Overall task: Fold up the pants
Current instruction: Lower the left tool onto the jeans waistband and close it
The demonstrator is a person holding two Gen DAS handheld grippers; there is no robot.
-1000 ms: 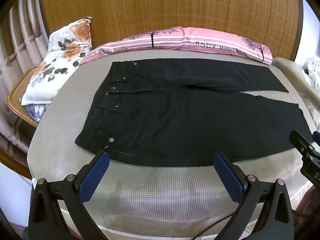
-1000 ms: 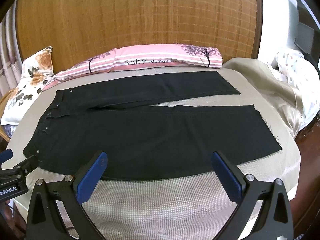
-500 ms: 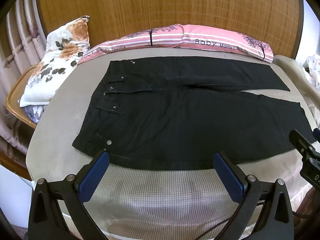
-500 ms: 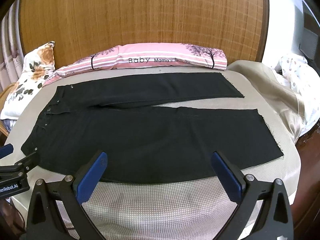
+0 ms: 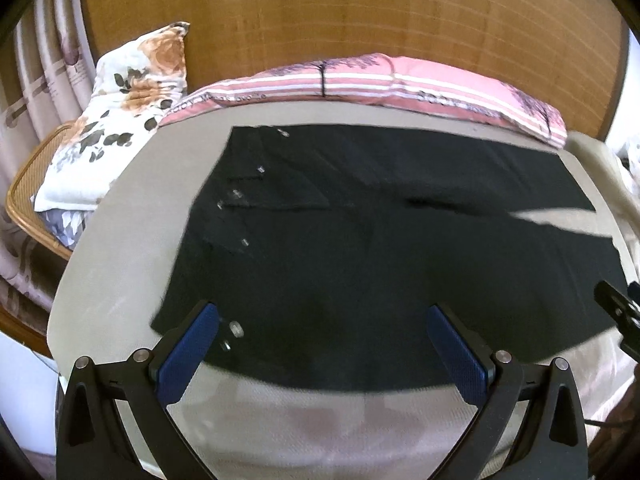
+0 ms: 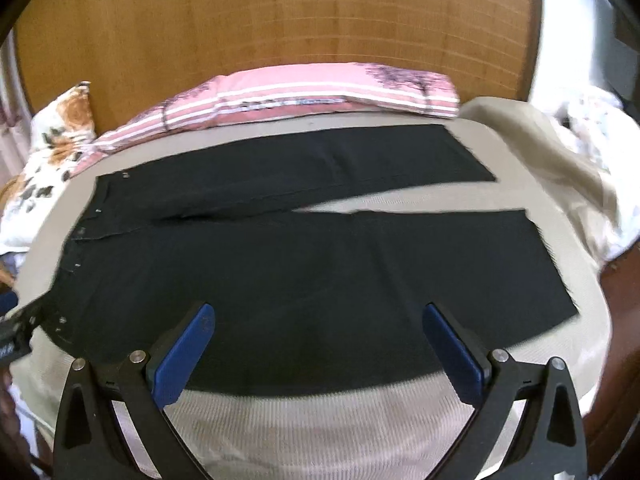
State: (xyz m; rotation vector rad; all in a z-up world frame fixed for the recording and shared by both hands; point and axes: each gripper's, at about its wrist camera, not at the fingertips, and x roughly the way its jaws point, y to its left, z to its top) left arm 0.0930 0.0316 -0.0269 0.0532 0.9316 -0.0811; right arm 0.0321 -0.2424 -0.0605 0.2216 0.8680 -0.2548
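Black pants (image 5: 360, 240) lie spread flat on the bed, waistband to the left and both legs running right with a narrow gap between them. In the right wrist view the pants (image 6: 300, 260) fill the middle, hems at the right. My left gripper (image 5: 322, 332) hangs open just above the near edge of the pants by the waistband corner, nothing between its blue pads (image 5: 188, 352). My right gripper (image 6: 318, 332) is open too, over the near edge of the front leg, its blue pads (image 6: 452, 352) holding nothing.
A pink striped pillow (image 5: 360, 80) lies along the wooden headboard (image 5: 340, 12). A floral pillow (image 5: 116, 120) leans at the left over a wicker chair (image 5: 24, 200). Beige and white bedding (image 6: 552, 168) is piled at the right. The beige bed cover (image 6: 320, 428) shows below the pants.
Both grippers have moved forward and down toward the near edge of the pants, which now look larger and blurred. Both stay open.
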